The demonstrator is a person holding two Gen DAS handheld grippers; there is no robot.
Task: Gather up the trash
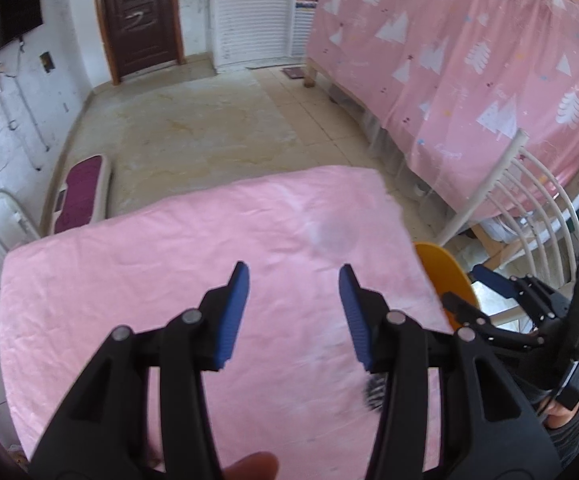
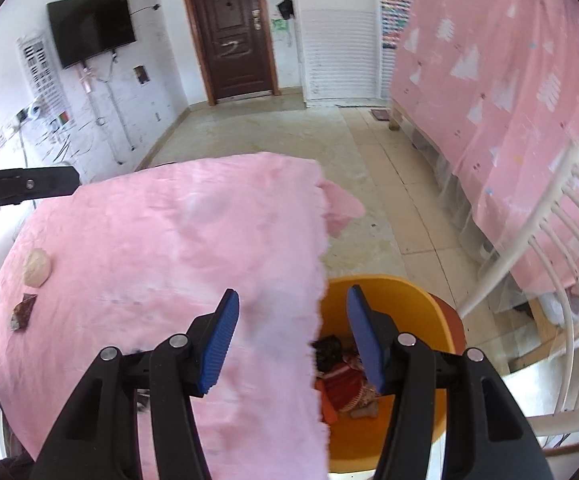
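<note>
My left tongs (image 1: 293,280) hang released over the pink-covered tabletop (image 1: 169,280), blue pads wide apart with nothing between them. Behind my right-hand finger a small dark, bristly or striped scrap (image 1: 374,394) lies on the cloth; the finger hides most of it and I cannot tell what it is. At the right edge of this view only a slice of the orange bin (image 1: 445,276) shows past the tabletop's edge, with my right tongs (image 1: 489,280) above it, too cut off here to read.

The right wrist view fills that in: my right tongs (image 2: 291,300) are also released and empty, straddling the tabletop's (image 2: 169,240) right edge, one pad over the cloth, the other over the orange bin (image 2: 409,292) that stands on the floor just beside it. Inside the bin I see a red striped wrapper (image 2: 343,390) and something dark (image 2: 327,350) near the wall, partly hidden by the cloth's hem and my finger.

Only this view shows the trash left on the far left of the cloth: a pale crumpled wad (image 2: 37,267) and, near it, a small brown wrapper (image 2: 22,313), well apart from both tongs. The black body of my left tool (image 2: 21,190) pokes in at the left, its pads out of frame.
</note>
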